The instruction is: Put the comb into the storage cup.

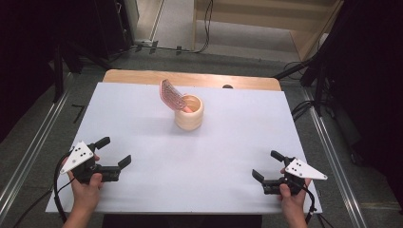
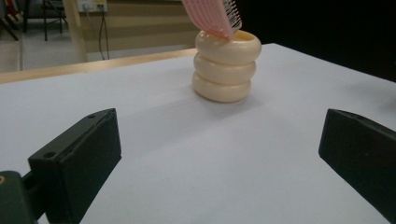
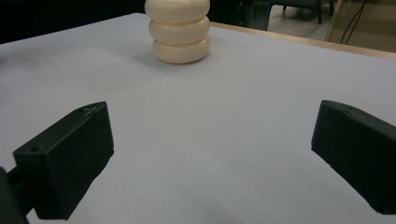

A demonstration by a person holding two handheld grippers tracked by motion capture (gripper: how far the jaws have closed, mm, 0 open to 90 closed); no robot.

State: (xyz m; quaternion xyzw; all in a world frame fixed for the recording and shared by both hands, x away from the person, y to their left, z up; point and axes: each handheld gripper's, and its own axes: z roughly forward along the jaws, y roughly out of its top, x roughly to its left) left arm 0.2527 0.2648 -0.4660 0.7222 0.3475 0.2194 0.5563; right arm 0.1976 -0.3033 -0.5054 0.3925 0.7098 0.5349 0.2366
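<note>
While I hold both claws low near the table's (image 1: 142, 142) front edge, left claw (image 1: 115, 150) released, right claw (image 1: 268, 164) released too, cream cup (image 1: 189, 113) (pink comb (image 1: 172, 94) leaning inside) far ahead, well apart from both.

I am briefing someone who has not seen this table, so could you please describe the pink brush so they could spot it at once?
Start at the white table and look toward its far edge, near the middle, where a cream holder shaped like three stacked rings stands alone. The pink brush sticks out of its open top, leaning to the left. It is the one pink, bristled thing there.
</note>
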